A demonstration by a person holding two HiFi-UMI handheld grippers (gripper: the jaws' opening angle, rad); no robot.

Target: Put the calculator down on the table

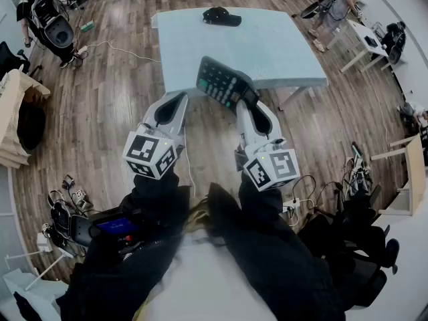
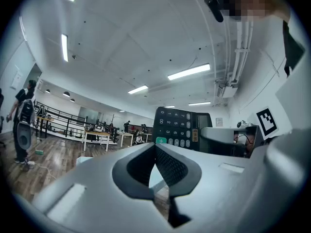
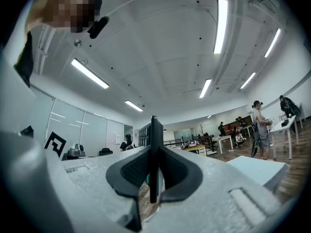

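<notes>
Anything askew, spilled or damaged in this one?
Nothing spilled or damaged. The calculator is not yet down: the right gripper holds it tilted in the air at the near edge of the table.

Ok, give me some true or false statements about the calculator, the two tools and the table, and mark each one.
1. The right tool clamps the black calculator between its pads. True.
2. The black calculator lies flat on the light blue table. False: it is held up, tilted, in the right tool, not set down.
3. The left tool holds nothing. True: its jaws are together and empty.
4. The light blue table has nothing on it. False: a black cap-like object lies near its far edge.
5. The left tool helps to hold the black calculator. False: only the right tool grips it.
</notes>
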